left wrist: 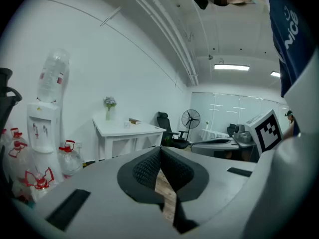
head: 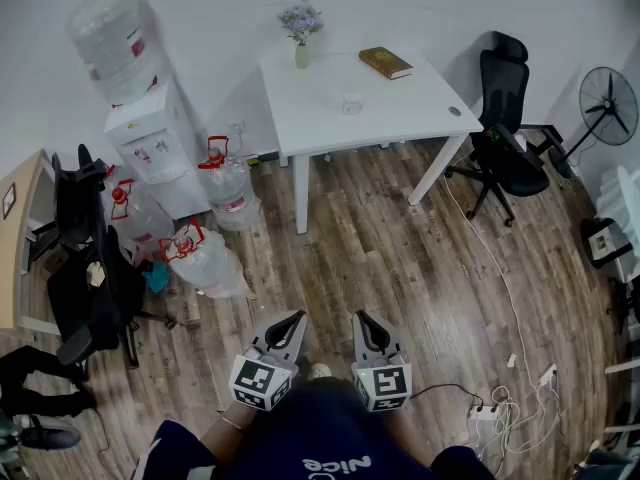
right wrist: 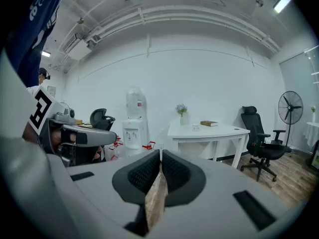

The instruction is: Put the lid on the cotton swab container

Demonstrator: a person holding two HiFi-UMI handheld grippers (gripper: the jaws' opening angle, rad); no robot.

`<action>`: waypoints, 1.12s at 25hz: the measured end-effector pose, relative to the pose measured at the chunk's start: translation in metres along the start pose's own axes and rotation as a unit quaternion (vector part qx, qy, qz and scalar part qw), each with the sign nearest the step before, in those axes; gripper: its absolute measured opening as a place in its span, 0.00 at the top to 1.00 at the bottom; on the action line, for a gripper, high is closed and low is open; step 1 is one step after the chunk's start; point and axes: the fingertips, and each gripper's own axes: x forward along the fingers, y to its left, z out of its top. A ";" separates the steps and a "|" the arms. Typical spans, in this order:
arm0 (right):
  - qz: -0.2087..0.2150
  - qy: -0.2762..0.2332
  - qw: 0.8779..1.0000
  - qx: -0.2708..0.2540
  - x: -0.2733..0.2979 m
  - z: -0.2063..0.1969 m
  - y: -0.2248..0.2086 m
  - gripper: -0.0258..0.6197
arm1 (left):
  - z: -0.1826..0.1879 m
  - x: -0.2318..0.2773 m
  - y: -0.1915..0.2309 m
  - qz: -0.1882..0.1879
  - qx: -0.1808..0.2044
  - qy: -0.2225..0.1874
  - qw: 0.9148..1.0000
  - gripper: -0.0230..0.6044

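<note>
We judged the main risk to be the distance. The small clear item on the white table, in the upper middle of the head view, was most likely the cotton swab container. It sat well apart from us, though, and was too small for us to tell container from lid. Reaching for it on a guess could have meant closing on the wrong piece. Being light, it could also have slid or tipped if a jaw nudged it rather than bracketed it. The vase of flowers at the table's far edge and the book at its upper right shared the same top and could have been bumped by a careless reach. On the floor, the cable and power strip at the lower right and the water jugs at the left could have caught a foot on the way over.

We held the left gripper and the right gripper side by side at the lower centre of the head view. They were close to the body, over wooden floor, both pointing toward the table and tilted slightly downward. Each gripper view showed its pads pressed together with nothing between them, so both were closed and empty. They would have needed opening before any grasp.
</note>
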 end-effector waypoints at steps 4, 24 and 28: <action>-0.006 -0.009 1.000 0.005 0.020 0.005 0.011 0.88 | 0.005 0.004 0.022 -0.011 0.021 0.006 1.000 0.93; -0.037 0.002 0.999 0.037 0.111 0.016 0.013 0.87 | 0.016 0.051 0.119 -0.045 0.012 0.017 0.999 0.93; -0.016 0.007 0.999 0.029 0.137 0.015 -0.002 0.87 | 0.016 0.074 0.124 -0.056 -0.007 0.010 0.998 0.93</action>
